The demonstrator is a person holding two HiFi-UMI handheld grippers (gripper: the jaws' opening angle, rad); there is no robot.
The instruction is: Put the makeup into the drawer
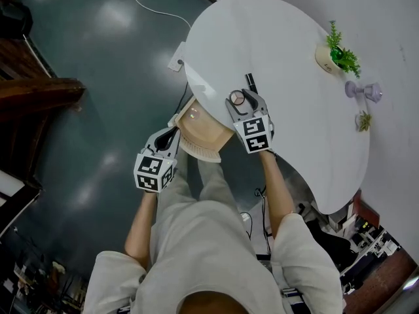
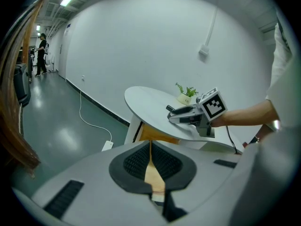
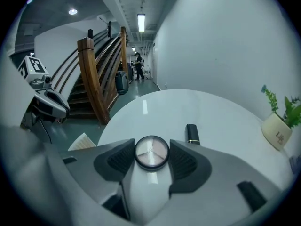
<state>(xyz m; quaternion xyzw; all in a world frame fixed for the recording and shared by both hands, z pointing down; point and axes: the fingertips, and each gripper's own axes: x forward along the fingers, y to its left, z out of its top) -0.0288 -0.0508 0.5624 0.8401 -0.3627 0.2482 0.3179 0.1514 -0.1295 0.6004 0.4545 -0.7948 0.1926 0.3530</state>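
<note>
Fingers (image 3: 121, 160) of the right gripper (image 3: 151, 147) bear on opposite sides of the round compact (image 3: 151, 153), gripping it across its width as it lies on the table (image 3: 197, 112). Left gripper (image 2: 151, 161) fingers are clamped on a thin tan edge, apparently the wall of the pulled-out drawer (image 1: 208, 136) (8 o'clock from the compact, head view). Compact looks light, rigid and glossy, so probably slippery at the rim, with fragile powder inside. Hold it across the diameter and keep it level. Black lipstick tube (image 3: 192, 133) lies just beyond at 1 o'clock, potted plant (image 3: 277, 121) farther off at 2.
</note>
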